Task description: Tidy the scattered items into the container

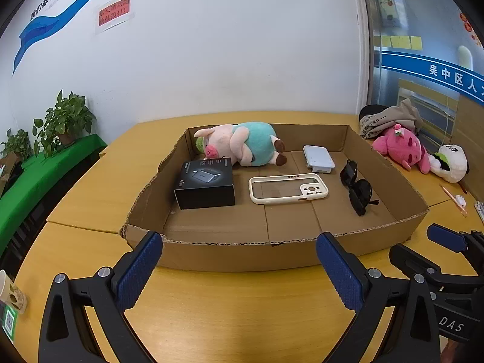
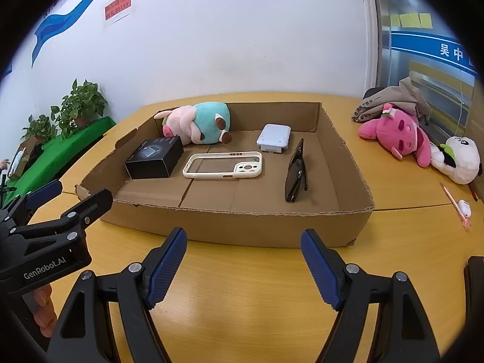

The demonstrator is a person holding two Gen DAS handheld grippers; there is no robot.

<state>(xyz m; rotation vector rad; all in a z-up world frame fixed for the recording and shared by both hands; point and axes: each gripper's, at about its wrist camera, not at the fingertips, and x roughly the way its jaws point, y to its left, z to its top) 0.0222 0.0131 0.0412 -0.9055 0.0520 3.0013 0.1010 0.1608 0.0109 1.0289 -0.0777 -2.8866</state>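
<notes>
Inside the shallow cardboard box (image 1: 302, 251) on the yellow counter (image 1: 230, 302) lie five things, one of each. One plush pig (image 1: 242, 143) in a teal shirt lies on its side against the far wall, toward the far left corner. One black carton (image 1: 205, 183) sits just in front of the pig's snout, near the left wall. One cream phone case (image 1: 289, 188) lies flat in the middle of the floor, just right of the carton. One pale blue-white device (image 1: 319, 157) rests behind the case, toward the far wall. One pair of dark sunglasses (image 1: 357, 186), folded, lies to the right, near the right wall.

Outside the box, on the counter's far right, are two more plush toys: one pink (image 2: 396, 136) and one white (image 2: 459, 160), touching each other, with one grey cloth bag (image 2: 390, 99) behind them. One pink pen (image 2: 453, 205) lies nearer, beside a small white object too small to identify.

Both tongs hang over bare counter just short of the box's near wall. The left tongs (image 1: 239, 272) are spread wide with nothing between the blue pads. The right tongs (image 2: 243, 267) are likewise spread wide and empty. Two potted plants (image 2: 81, 106) stand on a green-covered ledge at left.
</notes>
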